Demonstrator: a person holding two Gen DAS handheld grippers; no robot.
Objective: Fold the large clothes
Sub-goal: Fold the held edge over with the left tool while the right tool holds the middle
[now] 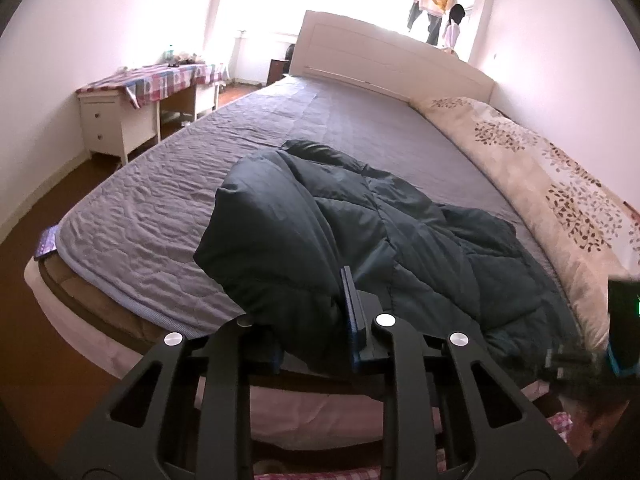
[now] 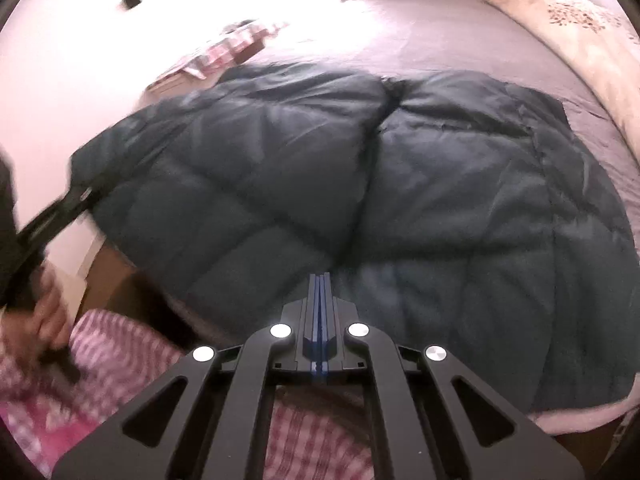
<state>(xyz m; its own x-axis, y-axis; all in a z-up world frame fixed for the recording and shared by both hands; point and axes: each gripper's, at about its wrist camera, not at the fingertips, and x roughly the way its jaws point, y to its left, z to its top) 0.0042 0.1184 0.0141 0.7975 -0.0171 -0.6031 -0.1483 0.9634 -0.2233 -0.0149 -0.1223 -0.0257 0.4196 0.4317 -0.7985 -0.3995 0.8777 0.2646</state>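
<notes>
Clearly I am mid-fold: the dark teal quilted puffer coat [image 2: 400,184] lies across the grey quilted bedspread [image 1: 160,208] at the bed's near edge, one padded side lifted and bunched, nothing squared up. My left gripper [image 1: 316,320] pinches that raised fold; my right gripper [image 2: 321,312], jaws closed and empty, hovers over the coat's near hem.

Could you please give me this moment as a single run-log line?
stage: fold under way | left gripper: shut on dark puffer jacket, fold lifted | right gripper: shut, nothing seen between its fingers | surface: grey bed cover
</notes>
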